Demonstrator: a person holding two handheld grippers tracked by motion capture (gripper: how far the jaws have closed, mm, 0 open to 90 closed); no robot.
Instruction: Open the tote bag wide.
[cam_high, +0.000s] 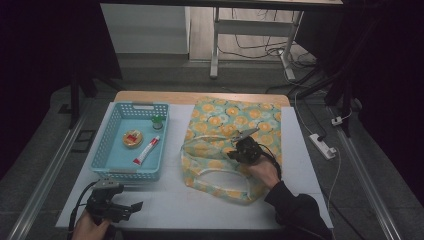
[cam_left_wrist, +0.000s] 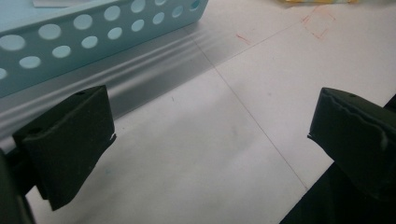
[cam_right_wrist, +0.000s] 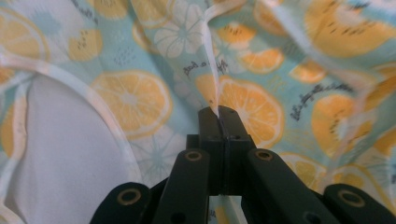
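The fabric bag, printed with orange slices on pale green, lies on the right half of the desk, reaching from the far edge toward the near one. The right gripper sits on its middle, jaws pressed together on a pale edge of the cloth. The left gripper rests near the desk's near left corner, jaws spread wide and empty, just in front of the blue basket.

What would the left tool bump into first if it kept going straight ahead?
Probably the blue basket. The left tool is open, above bare white table, and the basket's holed wall lies ahead, a little left of its line. Depth is hard to judge.
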